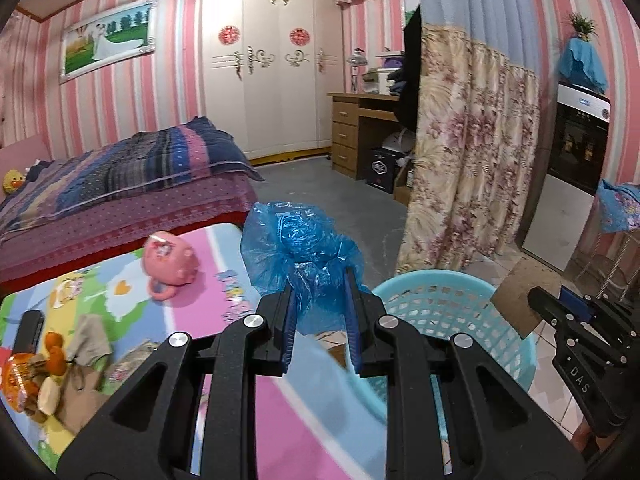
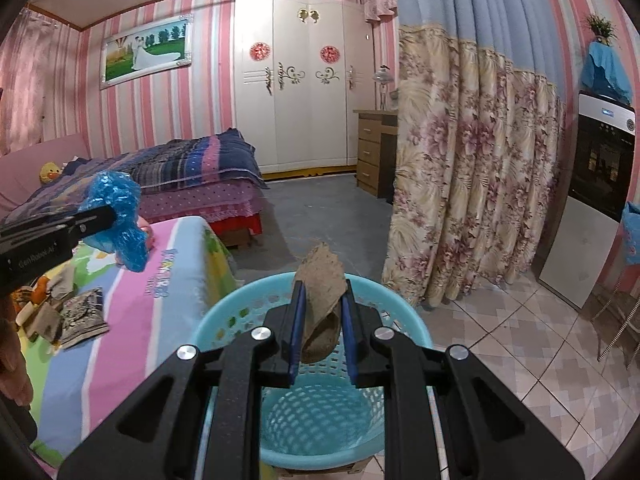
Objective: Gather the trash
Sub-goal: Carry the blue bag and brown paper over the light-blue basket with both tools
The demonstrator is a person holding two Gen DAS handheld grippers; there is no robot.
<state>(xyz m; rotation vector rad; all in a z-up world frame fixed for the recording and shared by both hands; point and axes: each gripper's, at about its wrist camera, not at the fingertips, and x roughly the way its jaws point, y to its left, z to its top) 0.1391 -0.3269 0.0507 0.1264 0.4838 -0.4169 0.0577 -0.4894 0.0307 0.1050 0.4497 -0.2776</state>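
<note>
My left gripper [image 1: 320, 292] is shut on a crumpled blue plastic bag [image 1: 296, 240], held above the colourful mat's edge, left of the light blue basket [image 1: 448, 304]. It also shows in the right wrist view [image 2: 120, 216]. My right gripper [image 2: 322, 300] is shut on a curled piece of brown cardboard [image 2: 320, 280], held directly over the open basket [image 2: 320, 420]. In the left wrist view the cardboard [image 1: 520, 292] and right gripper [image 1: 568, 308] sit beyond the basket's right rim. More trash [image 1: 44, 372] lies on the mat at left: wrappers, paper scraps.
A pink toy [image 1: 170, 260] lies on the cartoon mat [image 1: 248, 420]. A printed paper [image 2: 82, 316] lies on the mat. A bed [image 1: 120, 188] stands behind, a floral curtain [image 1: 468, 168] to the right, and a grey floor [image 1: 332, 188] beyond.
</note>
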